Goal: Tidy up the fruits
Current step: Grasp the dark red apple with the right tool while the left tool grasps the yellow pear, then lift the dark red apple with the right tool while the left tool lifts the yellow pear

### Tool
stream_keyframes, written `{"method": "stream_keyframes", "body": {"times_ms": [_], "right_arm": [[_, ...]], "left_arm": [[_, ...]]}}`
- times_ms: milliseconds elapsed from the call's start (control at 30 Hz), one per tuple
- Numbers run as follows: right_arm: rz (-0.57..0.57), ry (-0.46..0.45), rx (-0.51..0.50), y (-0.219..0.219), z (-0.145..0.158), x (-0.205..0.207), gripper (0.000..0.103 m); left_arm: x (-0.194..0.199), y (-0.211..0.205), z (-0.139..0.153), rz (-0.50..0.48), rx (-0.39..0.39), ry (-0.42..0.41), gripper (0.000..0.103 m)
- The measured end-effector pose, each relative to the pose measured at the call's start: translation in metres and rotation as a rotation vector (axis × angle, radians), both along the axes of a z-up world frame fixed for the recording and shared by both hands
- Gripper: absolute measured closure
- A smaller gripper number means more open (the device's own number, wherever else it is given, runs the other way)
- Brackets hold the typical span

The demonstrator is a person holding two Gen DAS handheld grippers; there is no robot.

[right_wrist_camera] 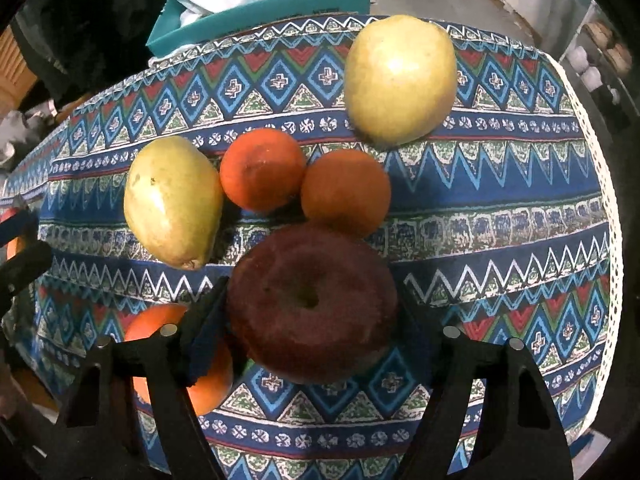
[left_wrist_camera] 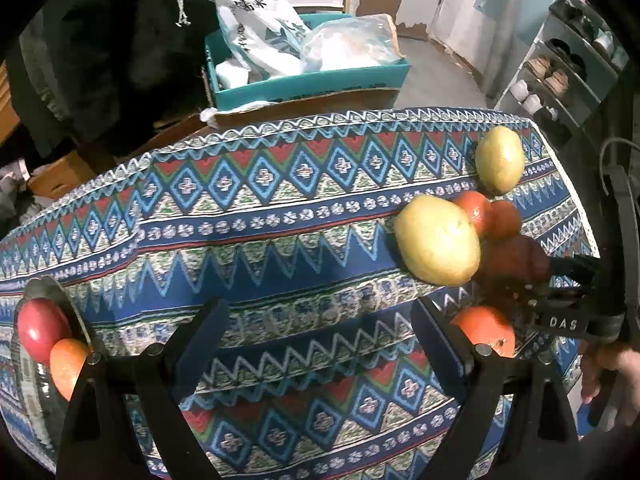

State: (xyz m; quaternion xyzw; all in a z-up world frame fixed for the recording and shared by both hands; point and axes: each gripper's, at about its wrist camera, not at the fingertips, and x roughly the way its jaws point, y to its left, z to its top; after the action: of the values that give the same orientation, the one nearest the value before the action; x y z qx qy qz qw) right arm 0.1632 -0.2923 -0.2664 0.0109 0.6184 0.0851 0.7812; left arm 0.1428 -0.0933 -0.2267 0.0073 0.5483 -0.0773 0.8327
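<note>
Beyond patterned tablecloth, right gripper tag reads "DAS".

Dark red apple between fingers

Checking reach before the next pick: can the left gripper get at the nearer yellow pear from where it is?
Probably yes. The left gripper is open over bare tablecloth; the nearer pear lies up and right, its left side unobstructed. The right gripper crowds only the pear's far side.
</note>
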Motion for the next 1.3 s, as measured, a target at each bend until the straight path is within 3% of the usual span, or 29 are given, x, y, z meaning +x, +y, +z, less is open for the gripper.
{"method": "stream_keyframes", "body": {"times_ms": [267,467,633,1033,1133,1233,1300], "right_arm": [[-0.033,-0.075,-0.025,-0.021,0.024,-0.009,0.027],[-0.115,-0.11,0.02,-0.052,0.039,-0.007,0.027],[-0.149,-0.115,-0.001,-0.069,0.038,-0.004,0.027],[-0.145,-0.129,0.018,-0.065,0.042,0.0,0.027],[-0.146,-0.123,0.02,-0.065,0.039,0.001,0.027],[-0.144,-0.119,0.014,-0.064,0.037,0.002,0.027],[-0.142,-0.117,0.012,-0.064,0.036,0.002,0.027]], "left_arm": [[0.014,-0.032,-0.008,-0.042,-0.086,0.02,0.01],[0.02,-0.061,-0.016,-0.122,-0.02,0.003,0.01],[0.026,-0.079,-0.026,-0.173,-0.002,0.011,0.01],[0.048,-0.101,-0.055,-0.194,0.021,0.077,0.01],[0.05,-0.099,-0.058,-0.191,0.006,0.084,0.014],[0.05,-0.098,-0.058,-0.209,-0.038,0.09,0.026],[0.049,-0.1,-0.058,-0.219,-0.028,0.084,0.027]]}}
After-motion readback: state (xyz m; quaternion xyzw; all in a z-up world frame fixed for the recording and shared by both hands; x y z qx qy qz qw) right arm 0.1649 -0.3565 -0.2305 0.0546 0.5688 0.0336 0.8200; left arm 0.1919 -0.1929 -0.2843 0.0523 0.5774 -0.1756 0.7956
